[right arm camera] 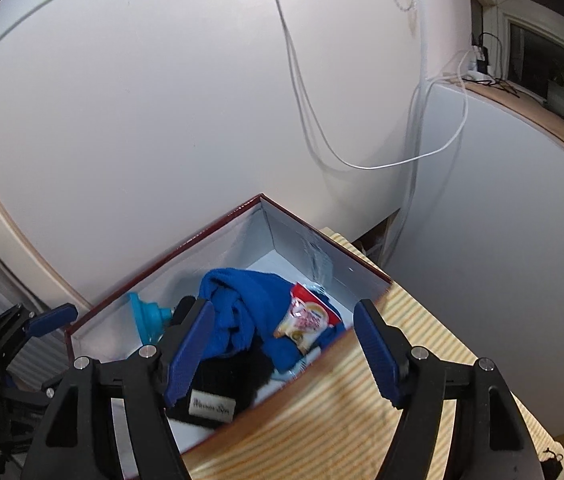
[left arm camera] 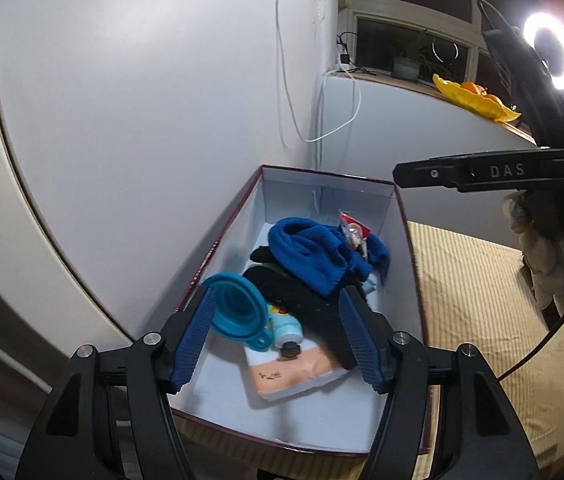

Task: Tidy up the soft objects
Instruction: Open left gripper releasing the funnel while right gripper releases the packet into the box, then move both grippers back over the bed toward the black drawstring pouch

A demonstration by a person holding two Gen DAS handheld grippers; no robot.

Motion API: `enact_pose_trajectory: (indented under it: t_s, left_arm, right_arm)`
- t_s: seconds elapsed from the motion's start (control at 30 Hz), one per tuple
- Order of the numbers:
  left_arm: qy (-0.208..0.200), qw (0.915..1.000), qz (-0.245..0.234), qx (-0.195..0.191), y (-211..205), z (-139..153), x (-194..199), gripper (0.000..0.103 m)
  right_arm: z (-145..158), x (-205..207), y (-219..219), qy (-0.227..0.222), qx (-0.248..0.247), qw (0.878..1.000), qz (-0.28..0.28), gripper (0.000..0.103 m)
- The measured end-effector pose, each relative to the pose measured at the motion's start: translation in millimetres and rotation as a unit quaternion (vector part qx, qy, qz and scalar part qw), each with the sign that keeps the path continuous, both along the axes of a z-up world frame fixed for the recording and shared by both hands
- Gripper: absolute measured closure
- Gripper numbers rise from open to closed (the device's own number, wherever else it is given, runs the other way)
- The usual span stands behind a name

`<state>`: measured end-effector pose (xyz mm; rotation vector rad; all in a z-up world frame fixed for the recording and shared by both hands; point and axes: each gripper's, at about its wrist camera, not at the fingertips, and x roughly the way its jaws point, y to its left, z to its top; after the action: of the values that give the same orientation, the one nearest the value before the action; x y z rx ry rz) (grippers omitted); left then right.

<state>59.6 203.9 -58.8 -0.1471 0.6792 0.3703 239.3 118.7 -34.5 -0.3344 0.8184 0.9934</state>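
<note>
You are hovering both grippers over an open cardboard box (left arm camera: 409,264) standing on a striped yellow bedspread (left arm camera: 481,300) against the white wall. The left gripper (left arm camera: 278,328) is standing with jaws wide and empty; the right gripper (right arm camera: 282,348) is likewise spread wide, gripping nothing. Inside the box, a blue fleece cloth (left arm camera: 313,252) is lying heaped over a black garment (left arm camera: 305,300), with a red snack packet (right arm camera: 305,320) on top at the far end, a teal collapsible funnel (left arm camera: 234,304) at the left wall and a small toy on a flat pack nearest you. Closing blindly here is risking snagging the packet or funnel along with the cloth.
</note>
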Motion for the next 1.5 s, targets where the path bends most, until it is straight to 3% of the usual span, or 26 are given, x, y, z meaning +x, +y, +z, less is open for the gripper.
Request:
enact_pose_trajectory:
  t_s: [0.43,0.8,1.2,1.5]
  left_arm:
    - [-0.016,0.9988,-0.047,-0.003,-52.6,15.3,-3.6,0.039]
    - [-0.016,0.9921,-0.121,-0.032,-118.8,10.5,17.3,0.039]
    - [0.004,0.976,-0.204,-0.076,-203.7,-8.3,70.2,0.039]
    - [0.04,0.9566,-0.264,-0.117,-262.0,-34.0,115.2,0.039]
  right_arm:
    - [14.4,-11.1,-89.8,0.006,0.022,0.999,-0.043,0.034]
    - [19.2,-2.6,-222.2,0.015,0.032,0.993,-0.115,0.034]
    - [-16.3,33.3,-357.9,0.059,0.032,0.972,-0.224,0.034]
    - [-62.0,60.9,-401.8,0.127,0.044,0.96,-0.247,0.034]
